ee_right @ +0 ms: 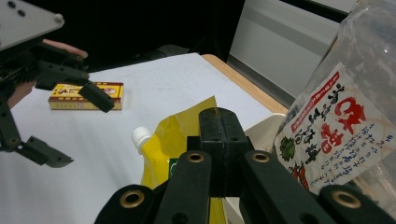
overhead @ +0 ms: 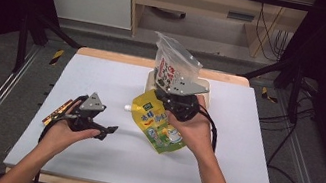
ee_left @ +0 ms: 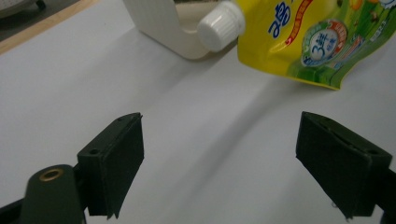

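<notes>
Yellow spouted refill pouch [overhead: 159, 124] lies on the white desk [overhead: 88, 159] just under the right gripper [ee_right: 219, 140], its jaws pressed together, empty. Left gripper [ee_left: 219, 163] jaws stand wide, nothing between them, pouch beyond their tips.

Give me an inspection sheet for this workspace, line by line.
Surface: white table top, wooden edge.
Job's things: yellow spouted pouch lying flat; clear printed bag raised over a cream tray.
Clutter: small yellow box beside the left hand.
Grippers: left hand-held gripper open, nothing between its jaws; right hand-held gripper shut, whether it grips the bag cannot be told.
Cables: black cable trailing from the right hand-held gripper; more on the floor.
Surroundings: black frame, wooden furniture behind.
</notes>
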The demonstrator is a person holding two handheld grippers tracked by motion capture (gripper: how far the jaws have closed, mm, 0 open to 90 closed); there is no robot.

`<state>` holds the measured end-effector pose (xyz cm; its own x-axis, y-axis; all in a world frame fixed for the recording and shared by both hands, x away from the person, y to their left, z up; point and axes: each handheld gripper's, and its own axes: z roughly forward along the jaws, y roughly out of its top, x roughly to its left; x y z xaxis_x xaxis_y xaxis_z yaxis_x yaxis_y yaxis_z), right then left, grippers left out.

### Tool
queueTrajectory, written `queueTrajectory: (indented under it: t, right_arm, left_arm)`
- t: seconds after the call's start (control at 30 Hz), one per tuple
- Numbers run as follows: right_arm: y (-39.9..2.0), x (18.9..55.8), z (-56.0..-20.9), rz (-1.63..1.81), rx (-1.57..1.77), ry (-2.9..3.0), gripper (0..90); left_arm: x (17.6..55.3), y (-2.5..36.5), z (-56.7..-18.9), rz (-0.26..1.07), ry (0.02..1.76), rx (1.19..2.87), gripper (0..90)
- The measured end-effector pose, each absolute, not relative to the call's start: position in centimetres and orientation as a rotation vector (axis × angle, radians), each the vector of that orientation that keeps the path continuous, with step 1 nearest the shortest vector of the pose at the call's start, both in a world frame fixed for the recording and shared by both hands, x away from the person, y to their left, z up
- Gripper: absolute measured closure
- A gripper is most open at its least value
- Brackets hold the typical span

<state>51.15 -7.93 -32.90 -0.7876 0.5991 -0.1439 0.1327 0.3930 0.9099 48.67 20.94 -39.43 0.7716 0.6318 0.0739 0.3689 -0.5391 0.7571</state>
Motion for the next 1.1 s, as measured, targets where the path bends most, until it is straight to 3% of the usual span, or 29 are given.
queueTrajectory:
  t: [0.33,1.1]
  right_arm:
    - [-8.5,50.6,-32.9,1.409,0.603,2.199,90.0]
    - [-8.9,49.4,-32.6,1.443,0.545,2.207,90.0]
  left_arm:
    - [51.3,18.5,-37.6,0.366,0.66,2.226,18.7]
    - [53.9,15.1,-37.6,0.257,0.527,2.344,30.5]
